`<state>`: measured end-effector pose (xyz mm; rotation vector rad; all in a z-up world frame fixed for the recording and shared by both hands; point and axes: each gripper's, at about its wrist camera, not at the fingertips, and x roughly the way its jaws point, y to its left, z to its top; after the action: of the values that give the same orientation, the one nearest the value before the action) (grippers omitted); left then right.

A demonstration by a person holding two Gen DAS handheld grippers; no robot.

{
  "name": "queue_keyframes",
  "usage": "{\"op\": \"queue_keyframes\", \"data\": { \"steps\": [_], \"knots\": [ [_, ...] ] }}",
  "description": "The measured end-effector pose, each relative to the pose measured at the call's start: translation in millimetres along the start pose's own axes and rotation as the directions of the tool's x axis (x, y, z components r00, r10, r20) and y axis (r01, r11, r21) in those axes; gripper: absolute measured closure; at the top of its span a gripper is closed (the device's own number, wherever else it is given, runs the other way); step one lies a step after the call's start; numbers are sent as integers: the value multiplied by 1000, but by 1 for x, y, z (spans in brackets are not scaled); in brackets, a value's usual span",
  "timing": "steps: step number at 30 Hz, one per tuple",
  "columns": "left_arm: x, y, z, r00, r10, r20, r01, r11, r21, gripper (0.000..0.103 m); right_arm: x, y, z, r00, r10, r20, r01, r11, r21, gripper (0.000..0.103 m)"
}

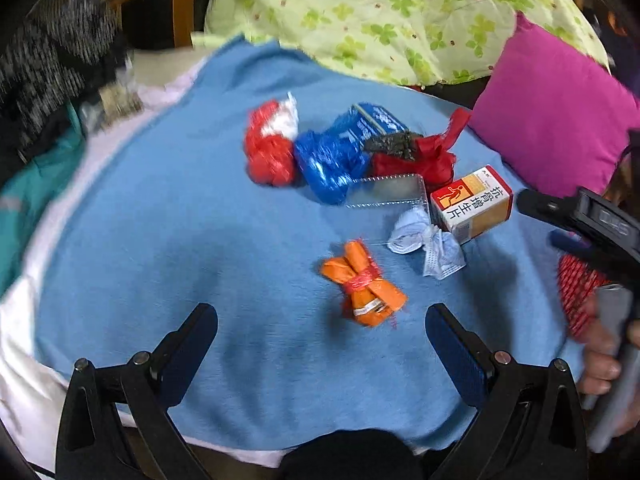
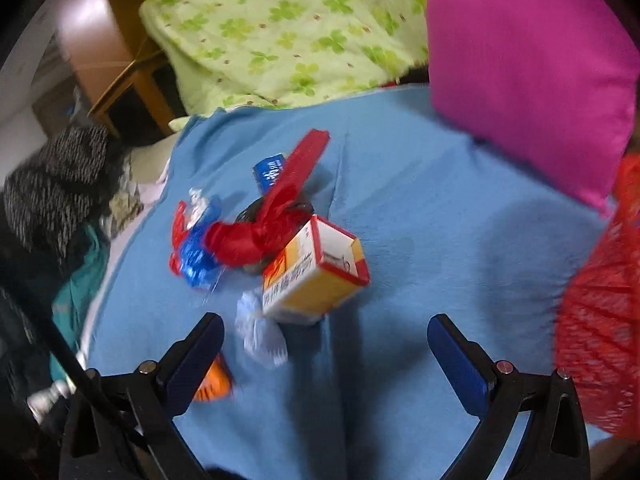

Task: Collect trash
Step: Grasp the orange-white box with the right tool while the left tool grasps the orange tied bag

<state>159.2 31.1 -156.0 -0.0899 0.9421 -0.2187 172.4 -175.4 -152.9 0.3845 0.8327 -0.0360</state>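
Trash lies on a blue blanket: an orange wrapper bundle, a crumpled face mask, a medicine box, a clear plastic pack, a blue foil wrapper, a red and white wrapper and a red ribbon bundle. My left gripper is open and empty, just short of the orange bundle. My right gripper is open and empty, near the medicine box and the mask. The orange bundle shows behind its left finger.
A magenta pillow and a green patterned quilt lie at the back. A red mesh bag hangs at the right. Dark clothing is piled at the left, by a wooden furniture piece.
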Motion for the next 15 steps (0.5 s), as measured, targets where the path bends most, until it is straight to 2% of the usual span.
{"op": "queue_keyframes", "data": {
  "steps": [4,7,8,9,10,11,13,15],
  "knots": [
    [27,-2,4,998,-52,-34,51,998,-35,2,33,-22,12,998,68,1,-68,982,176,1],
    [50,-6,6,992,-93,-82,88,994,-57,17,48,-33,19,993,116,-3,-111,955,274,1],
    [56,-7,6,988,-117,-98,110,991,-69,26,52,-36,20,993,121,-12,-112,949,293,2],
    [62,-9,6,984,-135,-117,126,989,-82,33,58,-38,21,991,132,-22,-118,942,316,8],
    [69,-10,5,980,-141,-139,129,987,-91,37,64,-40,20,989,143,-36,-124,936,330,18],
    [73,-10,4,978,-144,-150,131,987,-96,40,69,-42,20,987,155,-51,-129,931,341,22],
    [72,-11,1,980,-146,-134,135,987,-85,47,75,-45,19,977,207,-48,-175,913,369,43],
    [70,-9,1,978,-167,-128,158,984,-81,71,72,-45,18,973,227,-28,-201,908,368,49]
  ]
}}
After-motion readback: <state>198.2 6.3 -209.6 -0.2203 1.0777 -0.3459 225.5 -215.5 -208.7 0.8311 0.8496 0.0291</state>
